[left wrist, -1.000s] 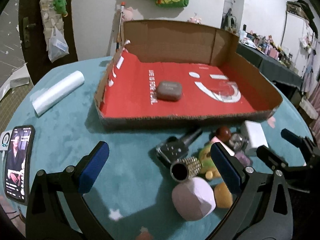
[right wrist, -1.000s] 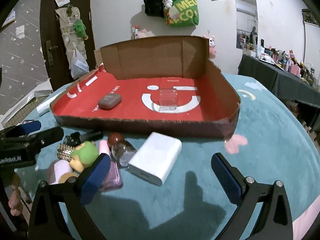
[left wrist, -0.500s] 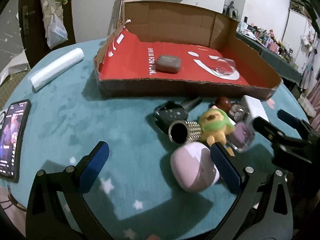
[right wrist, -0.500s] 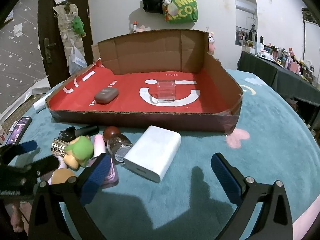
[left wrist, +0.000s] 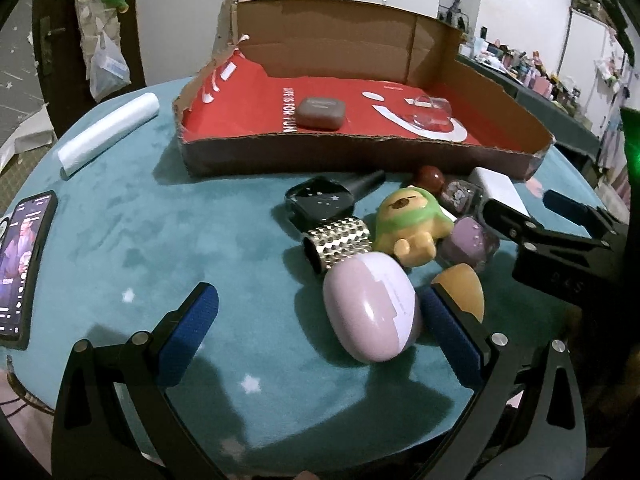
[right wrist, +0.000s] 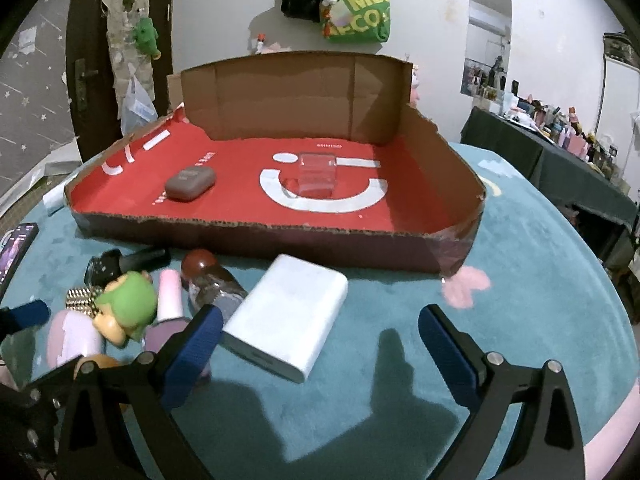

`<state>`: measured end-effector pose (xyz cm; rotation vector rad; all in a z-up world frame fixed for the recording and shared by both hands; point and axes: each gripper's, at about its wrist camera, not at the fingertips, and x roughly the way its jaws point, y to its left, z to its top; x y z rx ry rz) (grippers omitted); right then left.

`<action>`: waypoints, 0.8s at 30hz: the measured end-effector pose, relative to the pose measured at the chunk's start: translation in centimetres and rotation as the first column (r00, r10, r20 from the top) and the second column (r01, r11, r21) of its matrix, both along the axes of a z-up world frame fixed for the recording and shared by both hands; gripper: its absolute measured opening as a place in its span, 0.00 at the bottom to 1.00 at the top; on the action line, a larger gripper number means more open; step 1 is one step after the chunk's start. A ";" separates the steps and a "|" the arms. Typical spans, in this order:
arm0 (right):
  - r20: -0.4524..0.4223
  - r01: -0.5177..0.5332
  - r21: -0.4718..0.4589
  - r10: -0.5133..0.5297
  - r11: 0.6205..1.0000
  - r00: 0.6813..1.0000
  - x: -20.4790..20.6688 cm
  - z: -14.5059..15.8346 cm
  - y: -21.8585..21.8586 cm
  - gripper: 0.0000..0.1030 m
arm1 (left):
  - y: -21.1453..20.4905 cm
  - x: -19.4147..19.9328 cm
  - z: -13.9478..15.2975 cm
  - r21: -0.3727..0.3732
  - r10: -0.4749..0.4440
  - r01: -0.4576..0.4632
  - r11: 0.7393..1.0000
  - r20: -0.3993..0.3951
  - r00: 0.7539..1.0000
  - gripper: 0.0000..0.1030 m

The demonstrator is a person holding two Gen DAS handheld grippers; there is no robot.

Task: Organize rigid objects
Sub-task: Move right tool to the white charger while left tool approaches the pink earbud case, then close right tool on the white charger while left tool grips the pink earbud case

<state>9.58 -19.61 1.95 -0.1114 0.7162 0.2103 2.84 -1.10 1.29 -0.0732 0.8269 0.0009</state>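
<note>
— Where are the rigid objects found?

— A cluster is seen on the teal table [left wrist: 120, 240], just in front of the cardboard tray [left wrist: 360, 152]. A lilac oval case [left wrist: 370, 306] is placed nearest the left gripper [left wrist: 320, 328], partly between its blue-padded fingers, with the right-hand pad close beside it; whether it is touched cannot be told. Behind the case, a studded metal cylinder [left wrist: 340, 242], a green-hooded toy figure [left wrist: 412, 220], a purple bottle [left wrist: 470, 242] and an orange rounded piece [left wrist: 460, 286] are crowded together, touching or nearly so. A black smartwatch [left wrist: 320, 202] is laid further back.

— And the white power bank [right wrist: 286, 316]?

— It is laid flat near the tray's front wall, ahead of the right gripper [right wrist: 320, 344] and toward its left finger.

— How are the grippers held?

— Both are spread wide, and nothing is clamped by either.

— What is kept inside the tray?

— A grey-brown earbud case [right wrist: 190, 184] is set on the red floor toward the left, and a clear plastic box [right wrist: 316, 174] near the middle, well apart.

— What else is seen?

— A phone [left wrist: 22, 264] and a white roll [left wrist: 108, 134] are laid at the table's left edge.
</note>
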 end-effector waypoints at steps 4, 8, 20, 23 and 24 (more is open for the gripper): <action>0.016 0.018 -0.022 -0.018 1.000 1.000 -0.9 0.0 -0.3 0.94 | 1.0 -0.6 0.1 0.007 0.038 -0.038 0.999 0.016 0.999 1.00; 0.040 0.031 -0.037 -0.030 0.999 0.999 -1.5 -0.1 -0.4 0.88 | 1.3 -0.5 0.0 0.008 0.055 -0.055 0.998 0.017 0.998 1.00; -0.027 -0.024 0.039 0.025 0.999 0.999 0.3 -1.2 0.6 0.50 | 0.3 -0.3 -0.7 0.048 0.055 -0.057 0.997 0.031 0.998 0.75; -0.020 -0.033 0.023 0.033 0.999 0.999 0.0 -1.1 1.0 0.50 | -0.3 -0.4 -0.5 0.045 0.019 -0.021 0.999 0.040 0.999 0.58; -0.023 -0.034 0.028 0.035 0.999 0.999 0.0 -1.1 0.9 0.50 | -0.6 -0.4 -0.5 0.052 0.003 -0.005 0.999 0.042 0.999 0.54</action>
